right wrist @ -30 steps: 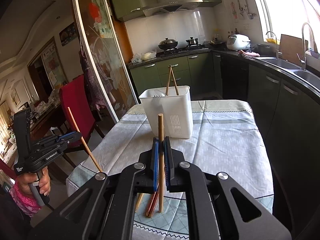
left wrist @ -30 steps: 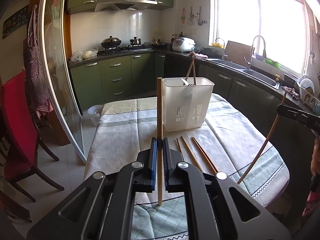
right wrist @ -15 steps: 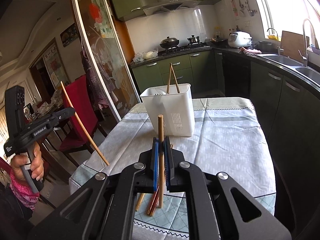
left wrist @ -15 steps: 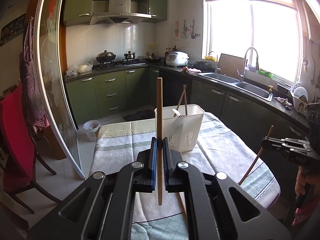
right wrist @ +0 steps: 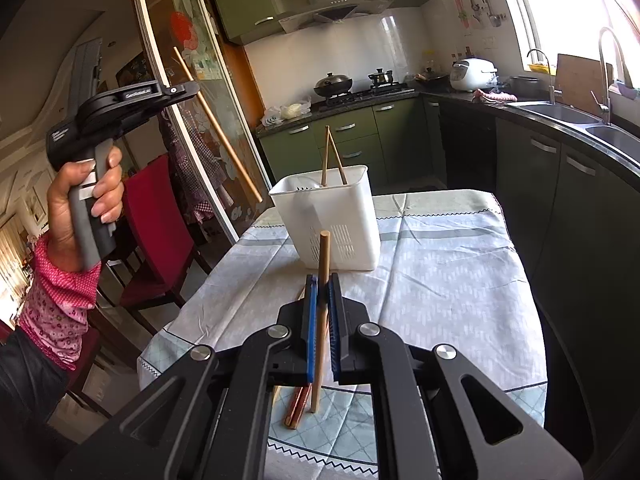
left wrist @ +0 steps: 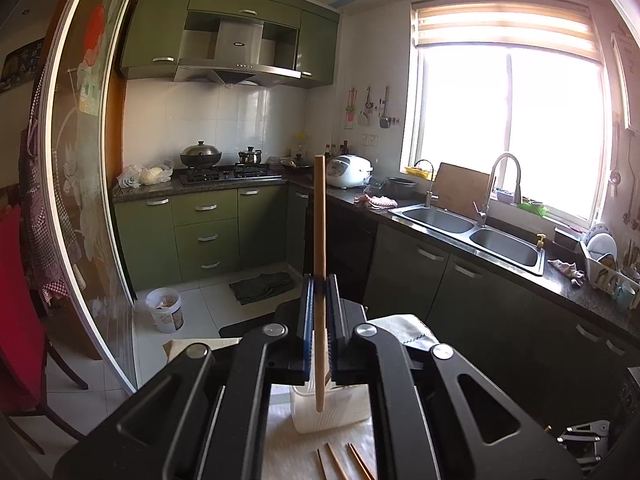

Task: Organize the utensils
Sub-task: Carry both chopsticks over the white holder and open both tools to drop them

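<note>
Each tool is clamped on one chopstick: left tool (right wrist: 188,89) lifts its chopstick (right wrist: 218,128) at ten o'clock, clearing the white holder (right wrist: 332,224) on the counter (right wrist: 440,272); right tool (right wrist: 322,312) waits with its chopstick (right wrist: 322,280).

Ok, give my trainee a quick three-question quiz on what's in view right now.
1. True or false: each gripper is shut on a chopstick.
2. How many chopsticks stand in the white utensil holder?
3. Multiple choice: the loose chopsticks lie A) on the tablecloth in front of the holder, B) in the sink, C) on the red chair.

Key:
1. True. The left gripper clamps a pale chopstick; the right gripper clamps another chopstick.
2. Two, their tops leaning together.
3. A, on the tablecloth.
</note>
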